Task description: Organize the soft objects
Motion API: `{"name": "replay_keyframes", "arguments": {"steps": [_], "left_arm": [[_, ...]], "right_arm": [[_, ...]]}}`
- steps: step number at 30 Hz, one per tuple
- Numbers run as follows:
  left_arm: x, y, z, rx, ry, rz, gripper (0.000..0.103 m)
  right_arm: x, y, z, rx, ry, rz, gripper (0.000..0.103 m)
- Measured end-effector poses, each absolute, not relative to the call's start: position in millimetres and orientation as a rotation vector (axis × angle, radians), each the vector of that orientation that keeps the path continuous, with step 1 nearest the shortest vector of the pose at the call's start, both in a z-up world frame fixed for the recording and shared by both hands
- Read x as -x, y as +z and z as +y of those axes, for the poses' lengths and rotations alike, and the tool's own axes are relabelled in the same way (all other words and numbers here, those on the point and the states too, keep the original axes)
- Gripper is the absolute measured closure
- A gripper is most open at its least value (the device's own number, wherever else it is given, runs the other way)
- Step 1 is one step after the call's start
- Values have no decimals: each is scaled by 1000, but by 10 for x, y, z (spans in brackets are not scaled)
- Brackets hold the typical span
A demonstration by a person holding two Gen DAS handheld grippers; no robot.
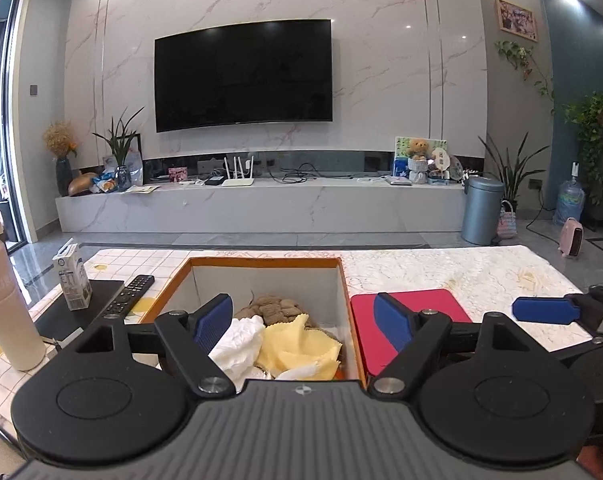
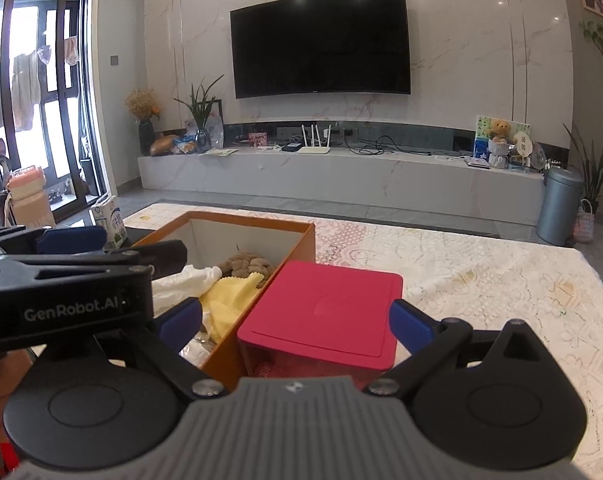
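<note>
I hold both grippers, left (image 1: 303, 322) and right (image 2: 297, 322), spread wide and empty above the orange box (image 1: 347, 300); yellow cloth (image 1: 297, 346), white cloth (image 1: 237, 340) and brown knit (image 1: 275, 308) lie crumpled inside, bare tabletop (image 2: 481, 280) rightward.

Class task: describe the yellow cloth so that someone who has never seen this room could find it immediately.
Start at the orange box with white inner walls, on the patterned table beside the red lidded box. Inside lies the yellow cloth, between a crumpled white cloth and a brown knitted item. Only it has zigzag-cut edges.

Black gripper (image 1: 303, 326) linkages; blue ribbed pads (image 1: 211, 322); silver screws; grey housing
</note>
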State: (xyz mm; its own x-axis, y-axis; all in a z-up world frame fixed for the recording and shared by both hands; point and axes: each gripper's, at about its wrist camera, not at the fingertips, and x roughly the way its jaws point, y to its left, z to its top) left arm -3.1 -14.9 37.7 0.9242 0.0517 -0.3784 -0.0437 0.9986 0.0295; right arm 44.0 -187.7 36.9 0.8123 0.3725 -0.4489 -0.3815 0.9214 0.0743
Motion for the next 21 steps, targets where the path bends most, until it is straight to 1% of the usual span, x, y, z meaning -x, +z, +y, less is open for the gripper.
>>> {"name": "replay_keyframes", "arguments": {"steps": [13,21], "left_arm": [[36,372,-179,-35,71,411,8],[60,383,-185,-36,93,395,8]], "right_arm": [[-456,347,-1872,30,410,489,5],[-468,326,-1896,-2,417,491,5]]}}
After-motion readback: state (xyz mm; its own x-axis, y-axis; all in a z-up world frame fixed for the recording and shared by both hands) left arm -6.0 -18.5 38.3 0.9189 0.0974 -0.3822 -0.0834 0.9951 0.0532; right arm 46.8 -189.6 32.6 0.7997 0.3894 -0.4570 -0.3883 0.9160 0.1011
